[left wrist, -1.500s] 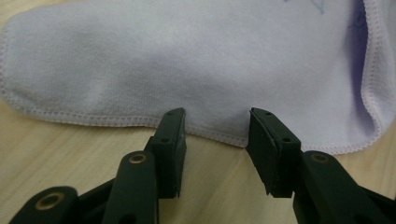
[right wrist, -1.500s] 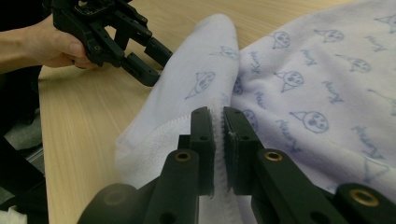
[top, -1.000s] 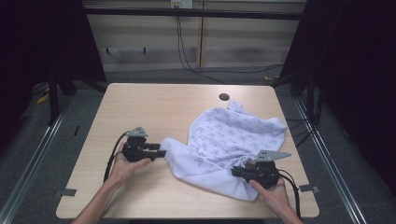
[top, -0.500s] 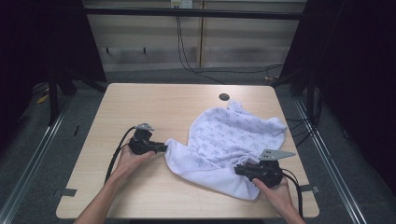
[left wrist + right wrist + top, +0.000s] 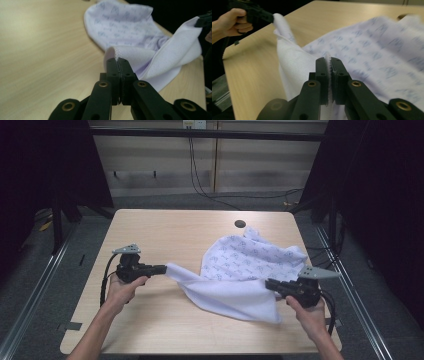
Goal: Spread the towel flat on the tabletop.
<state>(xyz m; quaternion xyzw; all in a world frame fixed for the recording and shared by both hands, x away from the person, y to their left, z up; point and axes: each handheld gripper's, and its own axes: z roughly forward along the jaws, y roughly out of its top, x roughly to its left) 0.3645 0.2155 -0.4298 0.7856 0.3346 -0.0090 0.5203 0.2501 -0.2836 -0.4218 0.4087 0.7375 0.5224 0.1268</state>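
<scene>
A white cloth with a faint blue print (image 5: 247, 265) lies crumpled on the right half of the wooden table (image 5: 165, 227). My left gripper (image 5: 163, 268) is shut on one edge of the cloth (image 5: 135, 53), lifted left of the heap. My right gripper (image 5: 268, 283) is shut on another edge of the cloth (image 5: 372, 50) near the table's front right. The stretch of fabric between the two grippers hangs off the table. In the right gripper view the other hand and the left gripper (image 5: 272, 18) show at the upper left, pinching the cloth.
A dark round hole (image 5: 240, 224) sits in the table near the far edge, just behind the cloth. Bare wood spreads over the table's left and far side. Metal rails (image 5: 35, 300) run along the floor on both sides, and cables hang at the back wall.
Both grippers have lifted and drawn apart with the cloth's edge, the left one moving left. The fabric between them is now raised and stretched out.
</scene>
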